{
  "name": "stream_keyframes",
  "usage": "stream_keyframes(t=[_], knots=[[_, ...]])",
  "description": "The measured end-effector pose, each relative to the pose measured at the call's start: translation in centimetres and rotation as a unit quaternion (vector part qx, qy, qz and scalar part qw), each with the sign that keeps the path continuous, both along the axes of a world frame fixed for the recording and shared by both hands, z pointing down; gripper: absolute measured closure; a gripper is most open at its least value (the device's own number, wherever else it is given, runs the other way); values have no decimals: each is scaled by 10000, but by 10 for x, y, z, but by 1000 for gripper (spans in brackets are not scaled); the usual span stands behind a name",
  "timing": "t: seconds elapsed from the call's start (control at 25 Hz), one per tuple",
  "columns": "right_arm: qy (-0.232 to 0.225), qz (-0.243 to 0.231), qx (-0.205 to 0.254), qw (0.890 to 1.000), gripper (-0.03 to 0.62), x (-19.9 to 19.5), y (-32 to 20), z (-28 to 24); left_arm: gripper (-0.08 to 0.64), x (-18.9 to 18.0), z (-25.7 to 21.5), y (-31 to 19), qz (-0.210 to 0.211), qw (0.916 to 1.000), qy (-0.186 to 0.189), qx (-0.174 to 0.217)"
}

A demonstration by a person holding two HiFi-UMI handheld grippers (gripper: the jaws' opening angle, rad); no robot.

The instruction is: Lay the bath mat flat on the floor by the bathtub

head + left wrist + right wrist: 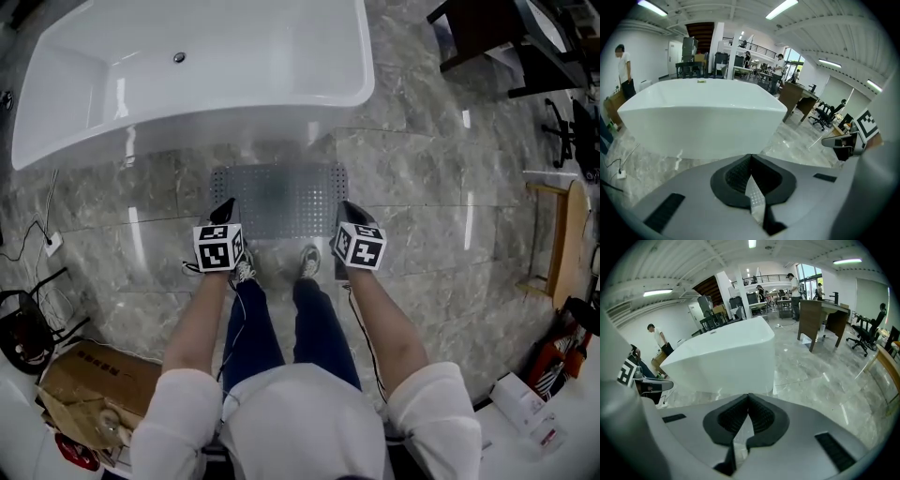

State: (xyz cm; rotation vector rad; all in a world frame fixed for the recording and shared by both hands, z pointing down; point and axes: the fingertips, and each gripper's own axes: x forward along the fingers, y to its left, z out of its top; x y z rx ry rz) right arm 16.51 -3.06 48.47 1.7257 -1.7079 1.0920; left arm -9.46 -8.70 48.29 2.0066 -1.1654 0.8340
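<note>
1. Grey veined floor (422, 187), hard and glossy, runs under the person's shoes (246, 270) and on to the tub.
2. Just ahead of the shoes, the left gripper (225, 206) and right gripper (349, 210) point steeply down, level with each other and well apart.
3. Each gripper's ribbed black fingers (733, 176) are pressed together on one near corner of the mat (278, 199). Both gripper views show a thin clear sliver of it pinched between the pads.
4. The mat is a rectangle with rounded corners, translucent grey and dotted all over with small bumps. It looks thin and limp. It spreads between the shoes and the tub, square to the tub's side. Whether its far edge rests on the floor I cannot tell.
5. To lay it well, I would hold both corners level and apart so the sheet stays taut. The far edge should go down first, just beside the tub, then the near edge, so no fold gets trapped. Both corners should be let go together.
6. Beyond it, the tub (197, 131) is white, smooth and shiny, with a curved wall.
</note>
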Motion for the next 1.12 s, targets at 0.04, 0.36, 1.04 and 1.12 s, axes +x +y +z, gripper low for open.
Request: stream_keyframes(t=[0.04,0.36,1.04,1.12], knots=[[19,-52,64,10000,561,-2,-2,-9,528,1,-8,0,-24,10000,20,47],[71,-314,662,9973,561,-15,-4,-87,528,14,-82,10,-82,9978,390,523],[336,-750,1739,9813,561,-49,31,-231,528,18,-223,47,454,9821,788,1649],[397,-806,1919,9773,561,-52,35,-249,528,20,-239,54,549,9786,778,1825]])
